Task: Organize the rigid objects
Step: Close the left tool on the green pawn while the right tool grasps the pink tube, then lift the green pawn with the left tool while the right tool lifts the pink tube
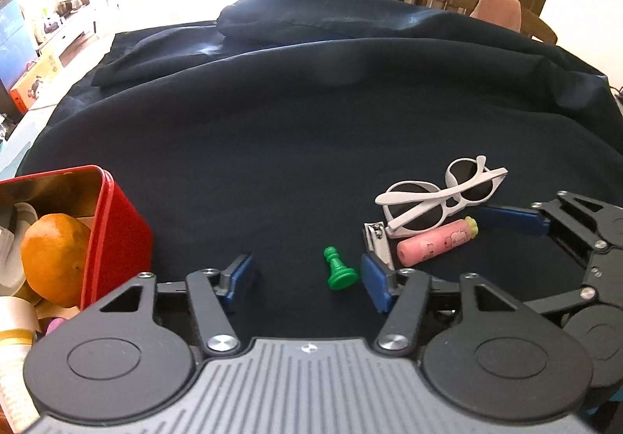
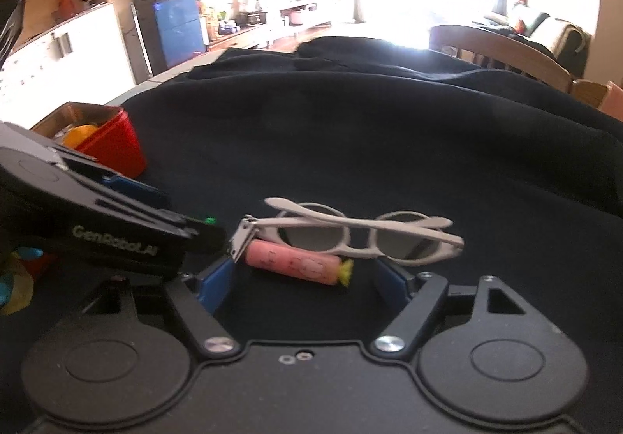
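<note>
Pick step: left gripper (image 1: 307,278) jaws apart around green pawn (image 1: 338,269), right gripper (image 2: 307,280) jaws apart around pink tube (image 2: 296,263). Next: clamp, carry to red tin (image 1: 117,223).

Red tin (image 1: 117,223) cut off at left frame edge; contents besides the orange (image 1: 54,258) unclear. In right wrist view, left gripper (image 2: 202,235) hides all but the green pawn (image 2: 210,220) tip.

Black linkage left gripper (image 1: 307,278) and right gripper (image 2: 307,280): blue pads, silver screws, round pivot discs, ribbed grey housing, white "GenRobot.AI" lettering.
</note>
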`<state>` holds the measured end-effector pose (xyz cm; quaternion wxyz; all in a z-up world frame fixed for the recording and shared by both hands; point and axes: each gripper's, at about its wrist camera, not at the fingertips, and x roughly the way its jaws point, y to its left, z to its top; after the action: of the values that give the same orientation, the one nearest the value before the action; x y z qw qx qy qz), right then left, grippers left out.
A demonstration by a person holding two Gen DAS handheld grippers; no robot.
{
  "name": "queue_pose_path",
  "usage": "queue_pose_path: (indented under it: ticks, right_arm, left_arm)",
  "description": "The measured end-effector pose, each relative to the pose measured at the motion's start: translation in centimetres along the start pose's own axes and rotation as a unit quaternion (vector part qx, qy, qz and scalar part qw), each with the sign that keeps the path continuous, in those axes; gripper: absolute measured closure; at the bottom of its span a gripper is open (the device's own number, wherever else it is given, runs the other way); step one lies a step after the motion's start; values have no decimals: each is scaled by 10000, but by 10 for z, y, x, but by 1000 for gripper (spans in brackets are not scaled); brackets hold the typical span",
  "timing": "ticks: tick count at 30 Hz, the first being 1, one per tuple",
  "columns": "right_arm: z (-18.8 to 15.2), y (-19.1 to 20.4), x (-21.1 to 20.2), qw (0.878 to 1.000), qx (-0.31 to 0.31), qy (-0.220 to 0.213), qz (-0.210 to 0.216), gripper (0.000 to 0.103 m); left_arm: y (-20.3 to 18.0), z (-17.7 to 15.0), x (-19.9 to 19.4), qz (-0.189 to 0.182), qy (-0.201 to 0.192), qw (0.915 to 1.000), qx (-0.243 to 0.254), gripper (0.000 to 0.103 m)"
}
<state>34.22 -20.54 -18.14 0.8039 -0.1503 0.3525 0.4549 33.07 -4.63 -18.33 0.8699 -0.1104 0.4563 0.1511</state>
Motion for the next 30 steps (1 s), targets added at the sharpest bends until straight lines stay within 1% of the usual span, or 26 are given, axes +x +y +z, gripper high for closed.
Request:
queue_pose_path:
  ticks: [2, 4, 5, 6, 7, 8, 9, 10, 14, 19, 23, 30]
  right_arm:
    - [0, 1, -1, 10000, -70, -18, 2, 27]
    - [-1, 1, -3, 9999, -92, -46, -14, 29]
    - [-3, 0, -6, 9999, -89, -61, -23, 31]
    - [-4, -1, -7, 9999, -65, -83, -43, 36]
    - [-4, -3, -9, 9999, -23, -97, -65, 38]
    - [-5, -4, -11, 9999, -6, -99, -69, 41]
    - [-6, -4, -13, 9999, 5, -114, -98, 44]
    - [-7, -5, -14, 9999, 33, -111, -101, 44]
    - [-7, -5, -17, 9998, 146, -110, -113, 45]
    - [-12, -11, -27, 9989, 449, -50, -127, 45]
    - [-12, -10, -35, 9979, 631, -19, -114, 45]
    - [-11, 0, -58, 9972, 733, -53, -101, 45]
  left_arm:
    - [-2, -1, -1, -21, -33, 10000, 82, 62]
    - [-4, -2, -2, -21, -45, 9999, 152, 68]
    - [-5, -2, -2, -21, -48, 9998, 171, 70]
    - [-6, -2, -2, -1, -49, 9998, 203, 70]
    - [-6, -2, -2, 19, -53, 9997, 239, 74]
    - [-7, -3, -3, 22, -62, 9997, 248, 81]
    - [-6, -3, -3, 30, -56, 9997, 247, 85]
    - [-7, -3, -3, 89, -56, 9996, 275, 88]
    - [-7, -5, -4, 178, -71, 9992, 354, 88]
    - [-2, -7, -8, 185, -36, 9995, 264, 88]
    - [0, -9, -13, 128, -4, 9997, 194, 88]
    - [2, -14, -29, 8, 14, 9999, 149, 88]
